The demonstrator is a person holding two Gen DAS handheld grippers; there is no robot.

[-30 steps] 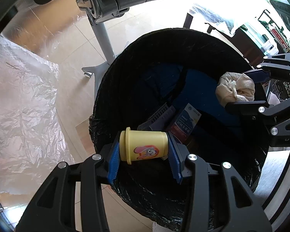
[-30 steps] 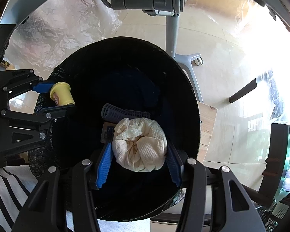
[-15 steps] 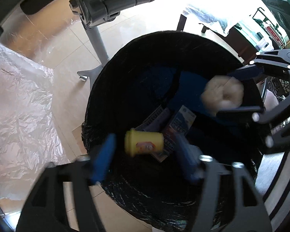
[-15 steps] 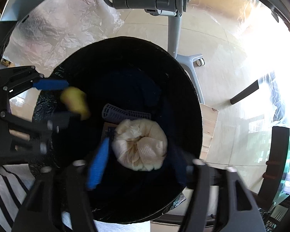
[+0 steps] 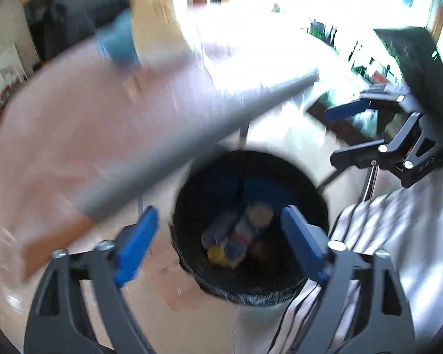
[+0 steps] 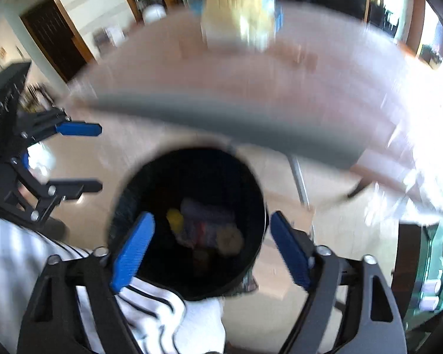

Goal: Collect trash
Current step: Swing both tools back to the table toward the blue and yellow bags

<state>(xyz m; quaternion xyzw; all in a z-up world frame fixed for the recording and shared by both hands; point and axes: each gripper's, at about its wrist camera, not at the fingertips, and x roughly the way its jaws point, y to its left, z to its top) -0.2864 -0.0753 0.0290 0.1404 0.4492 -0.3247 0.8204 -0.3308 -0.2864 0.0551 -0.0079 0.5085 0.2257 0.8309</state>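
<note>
Left tool (image 5: 218, 236): jaws wide, just been opening, nothing between the pads.
Right tool (image 6: 211, 247): jaws wide, likewise just opened, empty.
Yellow cup (image 5: 217, 253): lying at the bottom of the black bin (image 5: 319, 203), well below the left tool.
Paper wad (image 6: 229, 240): also at the bin bottom, beside other trash, well below the right tool.
Progress: both pieces binned; judged done for this pair.
Bench (image 6: 251, 70): blurred beyond; remaining trash cannot be told.
</note>
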